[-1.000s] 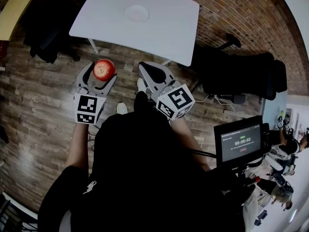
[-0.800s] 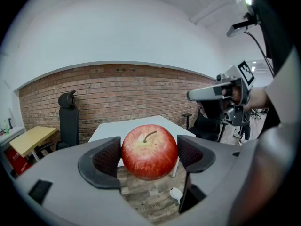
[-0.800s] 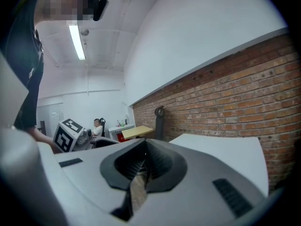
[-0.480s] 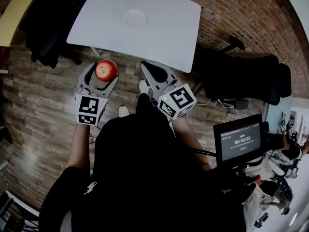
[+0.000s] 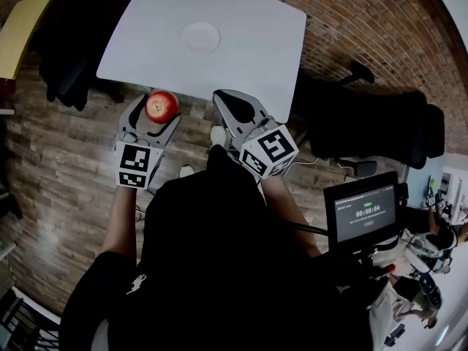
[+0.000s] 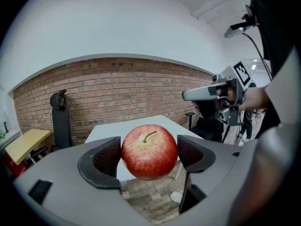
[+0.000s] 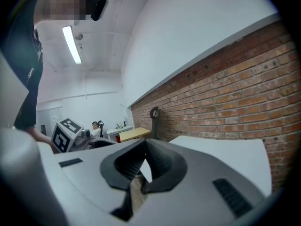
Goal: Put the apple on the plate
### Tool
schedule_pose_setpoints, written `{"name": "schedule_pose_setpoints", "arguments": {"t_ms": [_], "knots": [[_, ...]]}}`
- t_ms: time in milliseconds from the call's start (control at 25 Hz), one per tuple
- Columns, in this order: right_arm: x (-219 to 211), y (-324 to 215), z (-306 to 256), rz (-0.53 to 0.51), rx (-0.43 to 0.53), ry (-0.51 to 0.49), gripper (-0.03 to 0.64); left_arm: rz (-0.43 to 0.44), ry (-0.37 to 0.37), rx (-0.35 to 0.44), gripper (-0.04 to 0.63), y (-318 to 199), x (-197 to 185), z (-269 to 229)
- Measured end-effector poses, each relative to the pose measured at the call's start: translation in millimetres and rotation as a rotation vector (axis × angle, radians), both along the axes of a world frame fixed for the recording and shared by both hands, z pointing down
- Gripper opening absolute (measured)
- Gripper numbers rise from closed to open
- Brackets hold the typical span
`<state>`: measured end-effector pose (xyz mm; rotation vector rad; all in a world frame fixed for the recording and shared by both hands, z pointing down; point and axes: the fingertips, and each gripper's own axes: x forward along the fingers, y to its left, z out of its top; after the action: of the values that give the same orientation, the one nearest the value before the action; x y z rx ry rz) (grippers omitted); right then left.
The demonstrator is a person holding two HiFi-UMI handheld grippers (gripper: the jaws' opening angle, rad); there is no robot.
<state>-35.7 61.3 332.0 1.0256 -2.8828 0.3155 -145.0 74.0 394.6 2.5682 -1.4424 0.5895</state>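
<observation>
1. The left gripper (image 6: 149,157) has its fingers (image 6: 101,161) clenched on the red apple (image 6: 149,151). One dark pad presses each side of the fruit, and its stem points up.
2. In the head view the apple is held in the air over the wooden floor (image 5: 58,167). It is just short of the near edge of the white worktop (image 5: 256,42) and not above it.
3. The white plate (image 5: 200,37) lies near the middle of the worktop with nothing on it, well apart from the apple.
4. The right gripper (image 5: 228,102) is held beside the left one, with its tip at the worktop's near edge. Its fingers (image 7: 157,171) are pressed together at the tips and grasp nothing.
5. A brick wall (image 6: 117,88) runs behind the worktop's far side.
6. A black chair (image 5: 365,119) stands on the floor off the worktop's right side.
7. A small lit screen (image 5: 364,214) sits to the right of the worktop, closer to the person than the chair.
</observation>
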Motion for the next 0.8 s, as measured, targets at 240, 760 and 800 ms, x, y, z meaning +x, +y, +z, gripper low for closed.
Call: {"name": "schedule_pose_setpoints", "arguments": {"t_ms": [240, 760, 800], "knots": [[2.2, -13.2, -3.8, -0.009, 0.009, -0.004, 0.005, -0.01, -0.007, 0.013, 0.38, -12.1, 0.0, -6.2], [48.8, -84.9, -0.8, -0.015, -0.012, -0.025, 0.005, 0.008, -0.041, -0.013, 0.38, -82.6, 49.6, -3.7], [52.1, -89.1, -0.9, -0.015, -0.012, -0.026, 0.005, 0.009, -0.043, -0.012, 0.38, -87.0, 52.7, -4.3]]}}
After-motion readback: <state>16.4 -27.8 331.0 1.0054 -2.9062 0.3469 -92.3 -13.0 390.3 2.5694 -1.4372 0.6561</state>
